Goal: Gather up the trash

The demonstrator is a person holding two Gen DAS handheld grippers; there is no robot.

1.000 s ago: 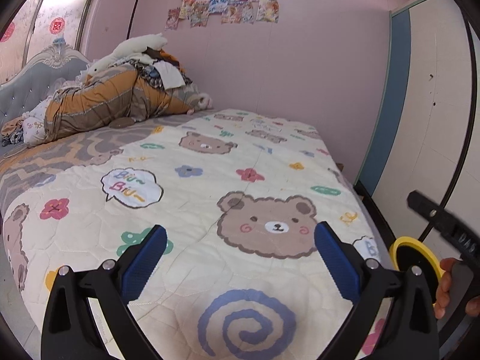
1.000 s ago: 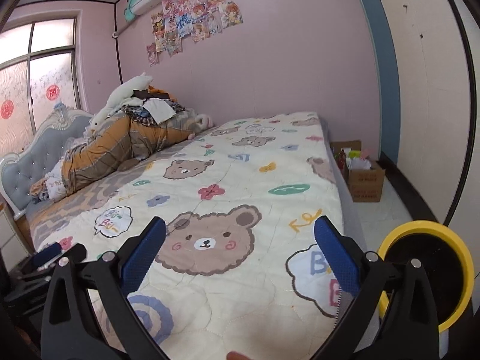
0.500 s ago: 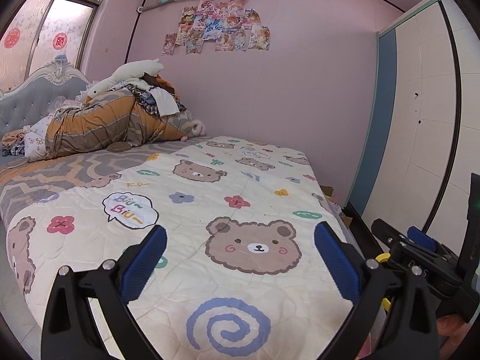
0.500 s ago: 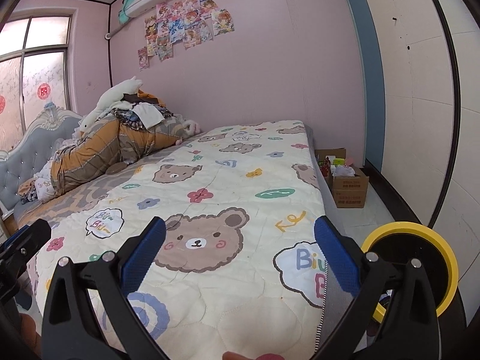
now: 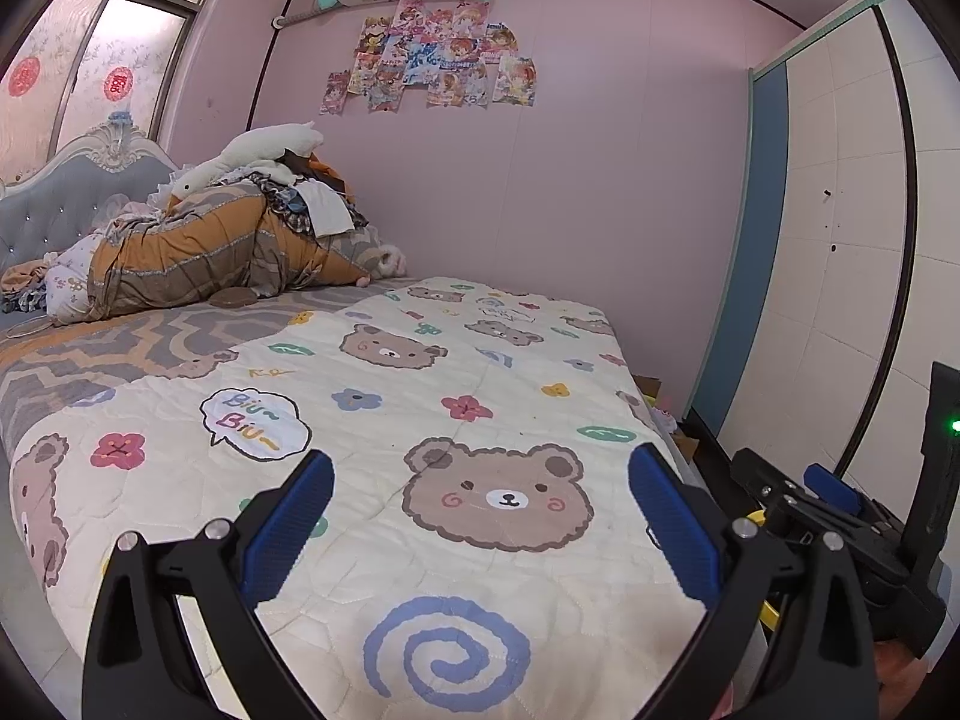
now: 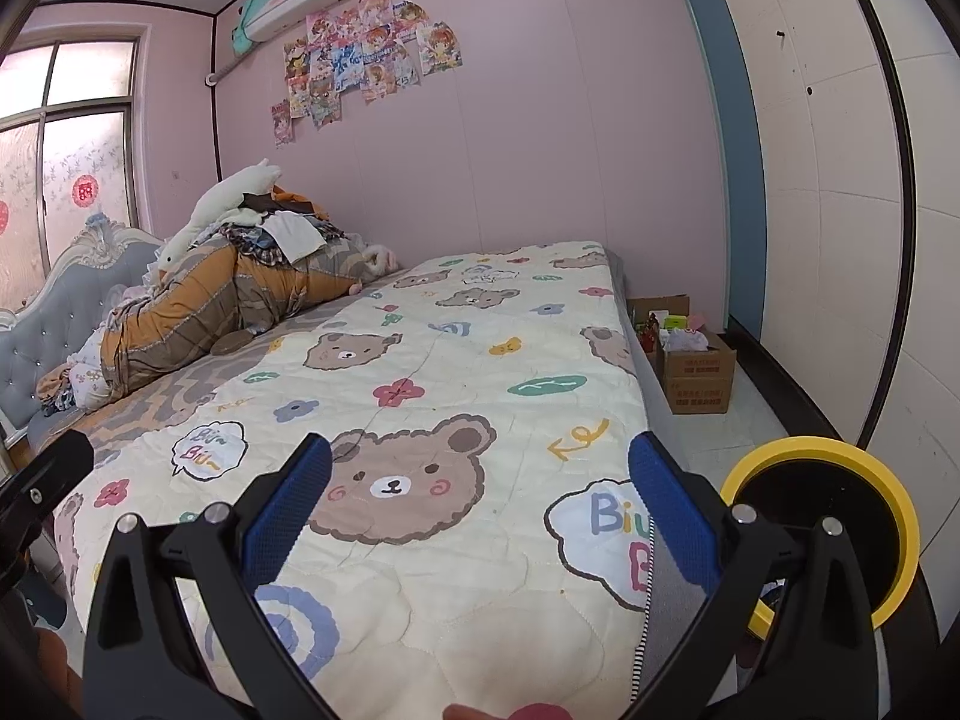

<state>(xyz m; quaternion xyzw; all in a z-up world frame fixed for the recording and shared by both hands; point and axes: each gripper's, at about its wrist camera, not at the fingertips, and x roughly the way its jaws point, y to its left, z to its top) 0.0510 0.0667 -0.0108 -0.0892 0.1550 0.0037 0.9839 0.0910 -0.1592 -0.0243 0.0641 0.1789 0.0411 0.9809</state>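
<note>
While I am standing at the foot of the bed (image 5: 468, 396), both grippers are hovering over its bear-print quilt (image 6: 456, 396), gripping nothing. Left gripper (image 5: 480, 516): blue pads (image 5: 288, 531) spread wide apart, empty, over the quilt's near end. Right gripper (image 6: 480, 510): pads (image 6: 672, 516) likewise wide apart and empty, over the bed's near right corner.

Left of the bed's far end, a grey tufted headboard (image 5: 66, 192) is showing. Bundled orange-and-grey bedding (image 5: 198, 252) and a white plush (image 5: 264, 150) are lying heaped at the head of the bed. Posters (image 6: 360, 60) are hanging on the pink wall above the bed. Right of the bed, on the floor against its side, a cardboard box (image 6: 696, 372) is sitting with trash (image 6: 684, 333) piled inside. Nearer me, right of the bed's corner, a yellow-rimmed bin (image 6: 888, 504) is standing, dark inside.
</note>
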